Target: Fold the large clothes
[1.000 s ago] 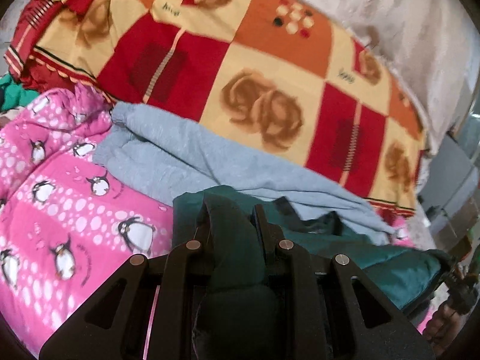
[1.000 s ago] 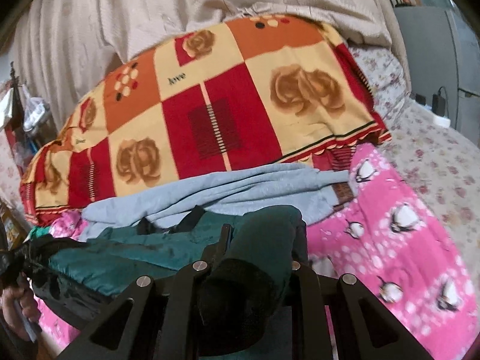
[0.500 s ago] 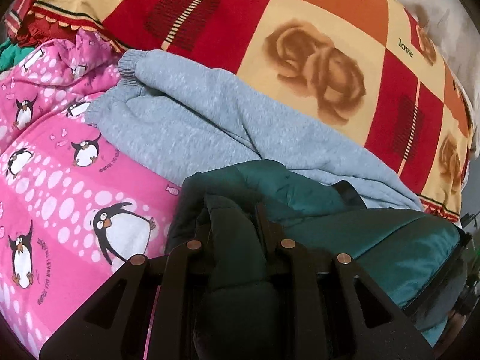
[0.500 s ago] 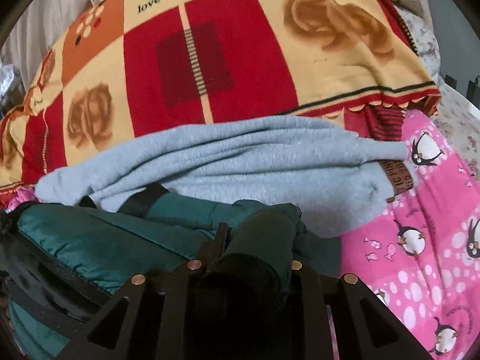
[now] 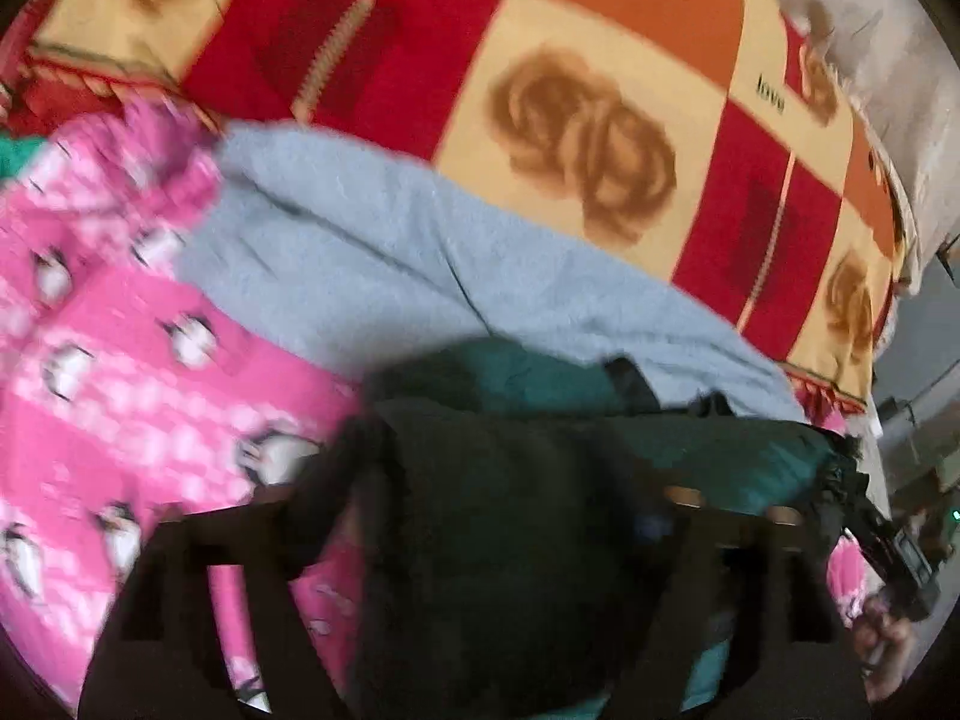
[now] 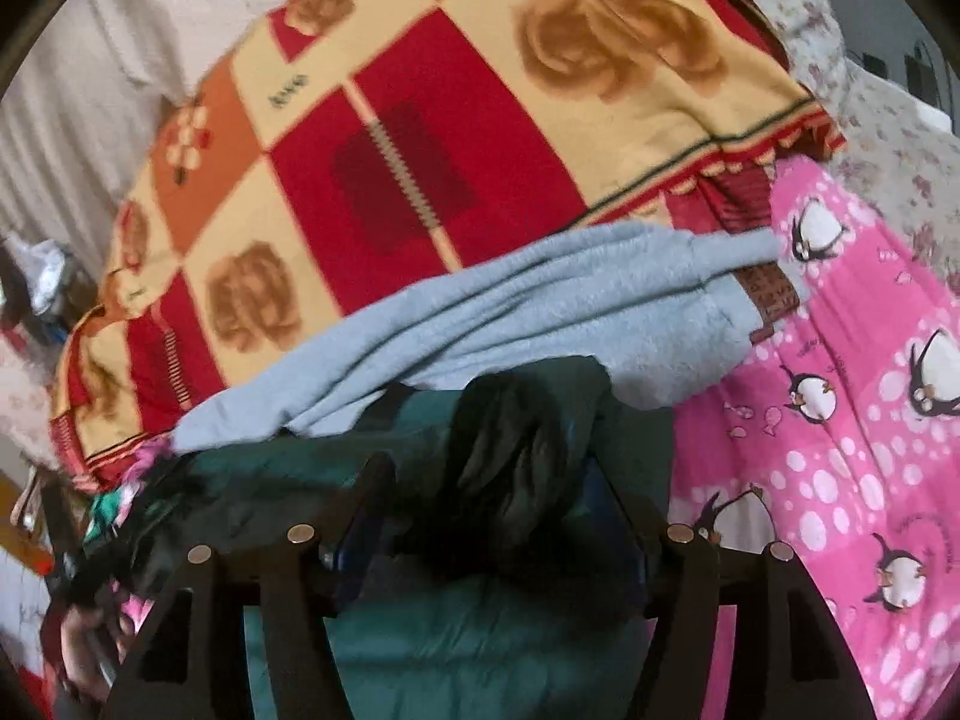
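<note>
A dark green padded jacket (image 5: 708, 450) lies on the bed in front of both grippers, also in the right wrist view (image 6: 420, 648). My left gripper (image 5: 498, 480) has its jaws spread wide, with a bunched fold of the jacket lying loose between them; this view is blurred. My right gripper (image 6: 498, 492) also stands wide open, a dark fold of the jacket resting between its fingers (image 6: 372, 480). A light grey sweatshirt (image 5: 420, 264) lies just beyond the jacket, also in the right wrist view (image 6: 540, 312).
A pink penguin-print blanket (image 5: 90, 360) covers the bed, also to the right (image 6: 840, 420). A red, orange and cream rose-patterned blanket (image 5: 600, 120) lies folded behind the clothes (image 6: 420, 150). A beige curtain (image 6: 90, 90) hangs behind. The other hand shows at lower right (image 5: 888, 648).
Both grippers have opened wide and let go of the jacket folds they pinched. Both have pulled back and tilted up a little; the left view is motion-blurred.
</note>
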Available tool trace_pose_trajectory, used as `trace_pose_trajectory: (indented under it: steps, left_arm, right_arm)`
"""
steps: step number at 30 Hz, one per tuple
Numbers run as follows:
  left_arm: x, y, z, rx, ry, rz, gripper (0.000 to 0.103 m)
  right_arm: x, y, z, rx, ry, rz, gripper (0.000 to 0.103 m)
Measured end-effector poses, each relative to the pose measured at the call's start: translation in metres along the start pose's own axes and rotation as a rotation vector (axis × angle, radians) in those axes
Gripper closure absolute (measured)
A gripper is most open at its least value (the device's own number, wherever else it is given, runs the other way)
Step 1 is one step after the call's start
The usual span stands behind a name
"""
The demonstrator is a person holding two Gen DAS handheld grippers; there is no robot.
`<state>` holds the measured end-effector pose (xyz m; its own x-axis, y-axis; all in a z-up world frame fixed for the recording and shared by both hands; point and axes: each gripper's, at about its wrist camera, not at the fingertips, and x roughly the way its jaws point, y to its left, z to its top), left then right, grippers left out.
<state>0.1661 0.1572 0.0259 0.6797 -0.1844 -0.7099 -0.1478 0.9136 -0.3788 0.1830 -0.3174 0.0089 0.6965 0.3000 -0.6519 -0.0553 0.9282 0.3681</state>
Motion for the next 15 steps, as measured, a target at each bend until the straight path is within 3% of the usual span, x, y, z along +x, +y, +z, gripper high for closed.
trace_pose_trajectory:
  steps: [7, 15]
  left_arm:
    - [-0.039, -0.002, 0.007, -0.007, -0.116, -0.007, 0.019]
    - [-0.012, -0.046, -0.001, 0.152, -0.117, 0.009, 0.019]
  right_arm:
    - [-0.014, 0.023, -0.003, -0.133, -0.005, -0.006, 0.04]
    - [0.006, 0.038, 0.002, -0.219, -0.021, -0.027, 0.04]
